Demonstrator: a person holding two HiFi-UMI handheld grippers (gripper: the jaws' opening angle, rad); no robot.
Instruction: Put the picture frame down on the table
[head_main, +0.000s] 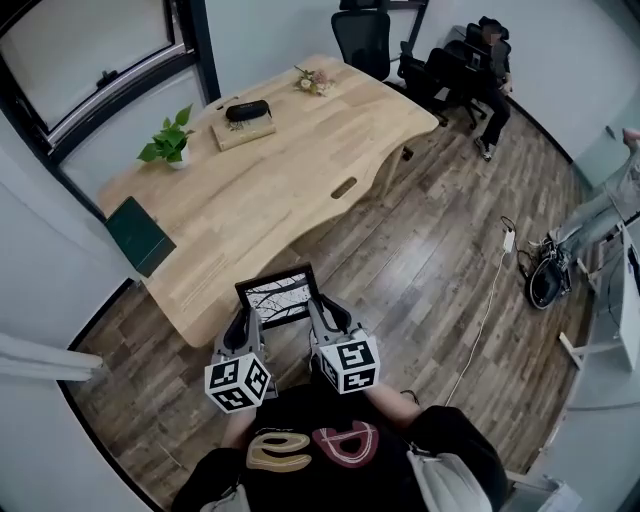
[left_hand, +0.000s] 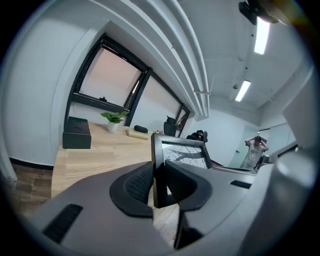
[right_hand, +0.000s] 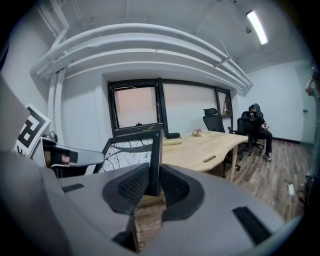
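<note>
Here the picture frame (head_main: 278, 296) is off the worktop (head_main: 290, 170), held in the air between the two grippers just in front of the person's chest. In the head view it sits over the wooden floor (head_main: 420, 270), close beside the worktop's near edge. The frame is black, stands roughly upright and shows a black-and-white branch pattern facing the person.

The left gripper (head_main: 243, 322) pinches the frame's left side. In the left gripper view its jaws press on the dark edge of the frame (left_hand: 182, 152) from both sides, with the left gripper (left_hand: 157, 182) closed firmly on it. The right gripper (head_main: 320, 310) pinches the frame's right side in the same way. In the right gripper view the frame (right_hand: 130, 150) stands edge-on between the ribbed pads of the right gripper (right_hand: 154, 182).

On the worktop, well apart from the frame, a dark green box (head_main: 140, 235) lies at the left edge. A potted plant (head_main: 168, 140) stands farther back. A black case (head_main: 247, 110) rests on a light slab near the far left side, and a small bunch of flowers (head_main: 313, 80) sits at the far end. Beyond the worktop stands an office chair (head_main: 362, 40), with a seated person (head_main: 487, 70) at the far right. A white cable (head_main: 485, 310) trails across the floor on the right.
</note>
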